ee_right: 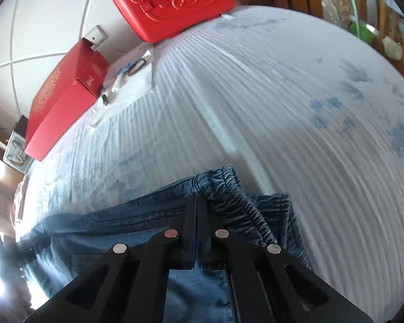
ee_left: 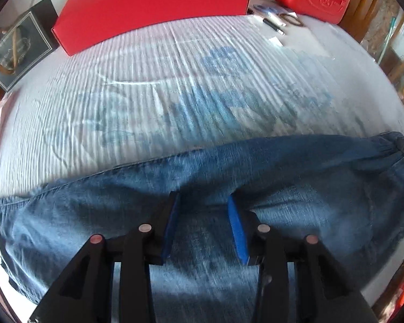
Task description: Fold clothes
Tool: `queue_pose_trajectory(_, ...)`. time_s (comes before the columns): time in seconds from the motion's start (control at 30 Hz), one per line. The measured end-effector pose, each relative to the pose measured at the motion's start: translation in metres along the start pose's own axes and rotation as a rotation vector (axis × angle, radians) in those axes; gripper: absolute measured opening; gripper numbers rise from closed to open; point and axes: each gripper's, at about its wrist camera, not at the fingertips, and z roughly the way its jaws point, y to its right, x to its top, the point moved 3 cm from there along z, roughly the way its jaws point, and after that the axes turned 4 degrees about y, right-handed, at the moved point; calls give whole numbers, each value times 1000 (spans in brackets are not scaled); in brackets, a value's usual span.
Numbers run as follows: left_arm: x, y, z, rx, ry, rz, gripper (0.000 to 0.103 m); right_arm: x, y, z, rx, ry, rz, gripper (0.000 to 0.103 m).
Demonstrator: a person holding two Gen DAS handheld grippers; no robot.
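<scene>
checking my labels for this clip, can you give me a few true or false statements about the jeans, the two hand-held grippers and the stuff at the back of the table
1. The right hand-held gripper is clamped on the elastic waistband of the jeans. True.
2. The left hand-held gripper pinches a fold of denim. False: its blue pads stand apart over the jeans.
3. A red flat box lies at the back of the table. True.
4. The tablecloth is plain black. False: it is white, ribbed, with blue print.

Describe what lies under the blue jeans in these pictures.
The jeans lie on a white ribbed cloth with faded blue print, which shows on the far side. Whatever lies directly beneath the denim is covered and cannot be seen.
</scene>
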Motion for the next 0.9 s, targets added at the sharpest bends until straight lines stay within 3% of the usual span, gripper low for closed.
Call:
queue_pose_trajectory(0.07,-5,-19,-20,-40,21,-30,38,-13,-7,-36,40,73,11,14)
queue_pose_trajectory(0.13,-14,-51,-40,-35,43,-76,50,-34,-1,-55,12,90,42,25)
queue_pose_trajectory(0.2,-27,-98,-61,33,75,-143,74,-56,8,-69,-30,90,78,25)
queue_pose_trajectory(0.33,-56,-196,-84,167,84,-285,79,-87,33,-65,-34,18,189,25)
queue_pose_trajectory(0.37,-68,-222,-91,190,81,-335,79,-88,28,-74,-41,45,192,33)
queue_pose_trajectory(0.4,-80,-248,-98,213,77,-384,79,-88,23,-84,-48,72,196,56)
queue_pose_trajectory(0.43,-93,-274,-105,236,73,-434,79,-88,19,-93,-54,99,200,65)
queue_pose_trajectory(0.47,-105,-299,-112,259,69,-484,79,-89,15,-102,-58,125,209,81)
queue_pose_trajectory(0.5,-115,-319,-115,272,64,-531,79,-92,16,-110,-64,146,229,87)
queue_pose_trajectory(0.63,-152,-370,-104,229,50,-728,79,-105,33,-123,-91,162,345,87)
queue_pose_trajectory(0.8,-165,-374,-83,219,5,-734,79,-117,60,-122,-105,160,463,87)
queue_pose_trajectory(0.9,-160,-363,-75,266,10,-699,87,-115,68,-113,-100,164,514,87)
